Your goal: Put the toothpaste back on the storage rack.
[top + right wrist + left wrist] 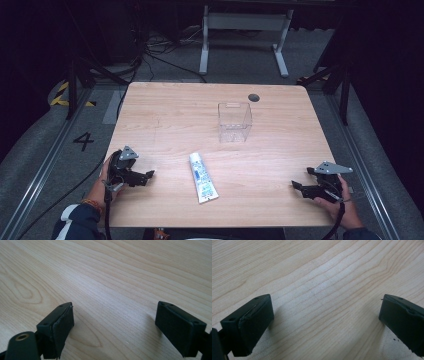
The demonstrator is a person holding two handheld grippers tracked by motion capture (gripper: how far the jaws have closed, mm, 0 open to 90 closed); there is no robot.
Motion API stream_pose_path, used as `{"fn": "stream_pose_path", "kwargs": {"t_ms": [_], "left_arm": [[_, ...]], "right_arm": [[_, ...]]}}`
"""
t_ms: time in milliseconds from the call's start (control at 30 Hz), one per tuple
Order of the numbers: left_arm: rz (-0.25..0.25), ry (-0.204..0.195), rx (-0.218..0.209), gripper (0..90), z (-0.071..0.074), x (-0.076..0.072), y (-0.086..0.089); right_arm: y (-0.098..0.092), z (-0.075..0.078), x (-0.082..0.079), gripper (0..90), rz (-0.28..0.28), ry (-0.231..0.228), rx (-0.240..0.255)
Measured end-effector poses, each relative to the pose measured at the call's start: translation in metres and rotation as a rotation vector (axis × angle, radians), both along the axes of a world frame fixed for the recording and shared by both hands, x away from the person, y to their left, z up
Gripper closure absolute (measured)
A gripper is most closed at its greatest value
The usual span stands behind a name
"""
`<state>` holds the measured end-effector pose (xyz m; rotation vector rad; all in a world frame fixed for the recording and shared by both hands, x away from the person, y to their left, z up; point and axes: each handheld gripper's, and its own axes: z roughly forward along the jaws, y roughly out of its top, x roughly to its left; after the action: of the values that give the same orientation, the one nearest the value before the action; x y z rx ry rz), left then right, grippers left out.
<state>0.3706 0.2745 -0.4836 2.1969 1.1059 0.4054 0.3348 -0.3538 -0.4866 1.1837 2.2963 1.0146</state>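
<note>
A white tube with blue print [203, 178] lies flat near the front middle of the wooden table [170, 115]. A clear plastic box [234, 122] stands upright behind it, past the table's centre. My left gripper [149, 175] rests low at the front left, pointing right toward the tube, about a hand's width away from it. My right gripper [296, 187] rests at the front right, pointing left. In the left gripper view the gripper [325, 315] is open over bare wood. In the right gripper view the gripper [115, 322] is open over bare wood too.
A dark round grommet [254, 97] sits at the table's far edge. Beyond the table stand a white desk frame [245, 35] and cables on a grey floor. A floor rail [45, 165] and a painted number run along the left.
</note>
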Motion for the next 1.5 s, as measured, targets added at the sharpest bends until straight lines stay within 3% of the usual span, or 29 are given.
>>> {"fn": "stream_pose_path", "kwargs": {"t_ms": [200, 367, 433, 500, 533, 567, 633, 667, 767, 1033, 1500], "left_arm": [[-0.049, -0.014, 0.016, 0.5, 0.001, 0.001, 0.003], [-0.095, 0.011, 0.017, 0.8, 0.002, 0.004, 0.005], [-0.129, 0.003, 0.016, 6.7, 0.005, 0.003, 0.005], [-0.159, 0.001, 0.008, 22.0, 0.010, 0.003, 0.004], [-0.165, -0.007, 0.002, 22.5, 0.013, 0.002, 0.003], [-0.162, -0.010, 0.006, 16.0, 0.015, 0.002, 0.002], [-0.189, -0.017, 0.007, 19.7, 0.019, 0.003, 0.000], [-0.196, -0.012, -0.005, 20.5, 0.019, 0.003, -0.002], [-0.234, -0.024, 0.021, 21.5, 0.024, 0.005, -0.010], [-0.330, -0.052, 0.034, 28.7, 0.036, 0.005, -0.036], [-0.474, -0.072, 0.091, 27.0, 0.045, 0.013, -0.068]], "right_arm": [[0.000, 0.000, 0.000, 15.5, 0.000, 0.000, 0.000], [0.000, 0.000, 0.000, 15.5, 0.000, 0.000, 0.000], [0.000, 0.000, 0.000, 15.5, -0.001, 0.000, 0.000], [0.000, 0.000, 0.000, 15.5, 0.000, 0.000, 0.000], [0.000, 0.000, 0.000, 15.5, 0.000, 0.000, 0.000], [0.000, 0.000, 0.000, 15.5, 0.000, 0.000, 0.000], [0.000, 0.000, 0.000, 15.5, 0.000, 0.000, 0.000], [0.000, 0.000, 0.000, 15.5, -0.001, 0.000, 0.000], [0.000, 0.000, 0.000, 15.5, 0.000, 0.000, 0.000], [0.000, 0.000, 0.000, 15.5, 0.001, 0.000, 0.000], [0.003, 0.000, 0.002, 14.8, 0.005, 0.008, -0.004]]}}
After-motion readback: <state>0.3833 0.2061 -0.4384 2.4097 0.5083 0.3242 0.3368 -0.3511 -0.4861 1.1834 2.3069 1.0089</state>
